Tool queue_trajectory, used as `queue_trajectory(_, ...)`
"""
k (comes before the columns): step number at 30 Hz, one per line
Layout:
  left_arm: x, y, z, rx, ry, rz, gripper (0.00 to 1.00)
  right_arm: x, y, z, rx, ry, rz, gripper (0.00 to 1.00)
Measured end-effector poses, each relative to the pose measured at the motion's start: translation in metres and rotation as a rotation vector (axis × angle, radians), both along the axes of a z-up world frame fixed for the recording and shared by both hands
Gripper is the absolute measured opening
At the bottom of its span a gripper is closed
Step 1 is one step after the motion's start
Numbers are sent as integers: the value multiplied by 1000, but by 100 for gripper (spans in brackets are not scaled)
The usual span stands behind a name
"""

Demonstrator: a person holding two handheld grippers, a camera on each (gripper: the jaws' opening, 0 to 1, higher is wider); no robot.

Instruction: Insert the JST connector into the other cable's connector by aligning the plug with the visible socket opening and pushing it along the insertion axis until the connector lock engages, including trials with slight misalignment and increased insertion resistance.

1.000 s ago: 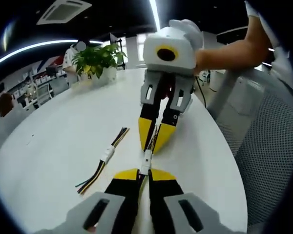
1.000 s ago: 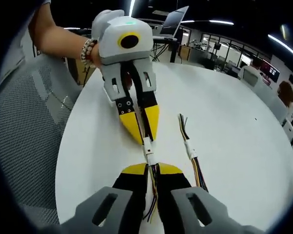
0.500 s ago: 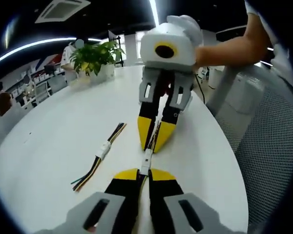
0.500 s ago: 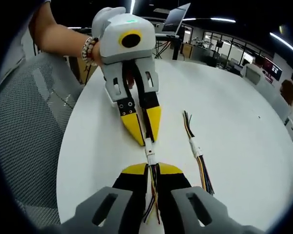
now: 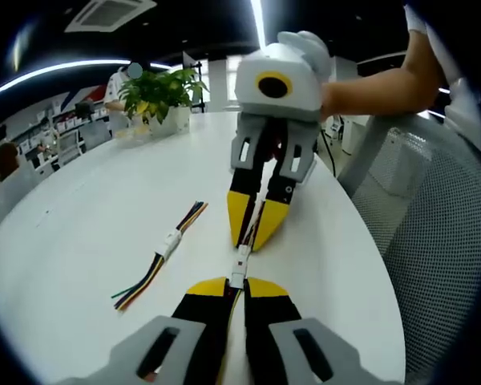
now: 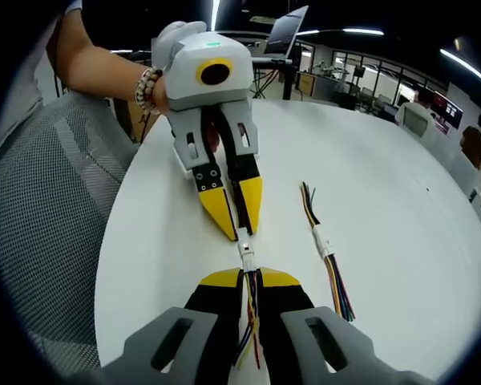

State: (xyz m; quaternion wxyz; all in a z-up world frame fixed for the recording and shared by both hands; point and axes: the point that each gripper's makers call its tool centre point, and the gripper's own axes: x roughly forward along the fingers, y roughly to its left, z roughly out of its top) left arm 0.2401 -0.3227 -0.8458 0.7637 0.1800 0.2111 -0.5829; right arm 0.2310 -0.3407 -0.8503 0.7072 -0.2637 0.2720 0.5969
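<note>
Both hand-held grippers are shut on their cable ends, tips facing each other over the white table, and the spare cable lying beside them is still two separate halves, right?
Not quite. The spare cable lies already joined: one white connector sits mid-length with coloured wires running out both ends, as the right gripper view shows. The rest holds: the left hand-held gripper and right hand-held gripper are shut on their cable ends, tips facing over the white table.

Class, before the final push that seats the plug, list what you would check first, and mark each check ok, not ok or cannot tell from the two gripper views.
1. Left gripper clamped on its cable: ok.
2. Right gripper clamped on its cable: ok, wires trail between its jaws.
3. White connector pair in line between both grippers: ok, looks straight.
4. Lock engaged: cannot tell, too small.
5. Spare joined cable away from the work: ok, lying apart on the white table.
</note>
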Motion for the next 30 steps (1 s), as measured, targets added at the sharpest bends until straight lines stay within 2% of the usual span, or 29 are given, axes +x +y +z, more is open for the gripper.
queue_trajectory(5,-2,-1,0,-6,8,-5,0,2,0,-1,-2,-9,-6,4)
queue_trajectory(16,1,-1,1,-11,13,5,0,0,0,0,9,14,-3,4)
queue_trajectory(22,2,2,7,-52,32,11,0,1,1,7,37,21,-7,4)
queue_trajectory(30,-1,1,7,-47,35,-2,0,-1,1,4,10,8,11,4)
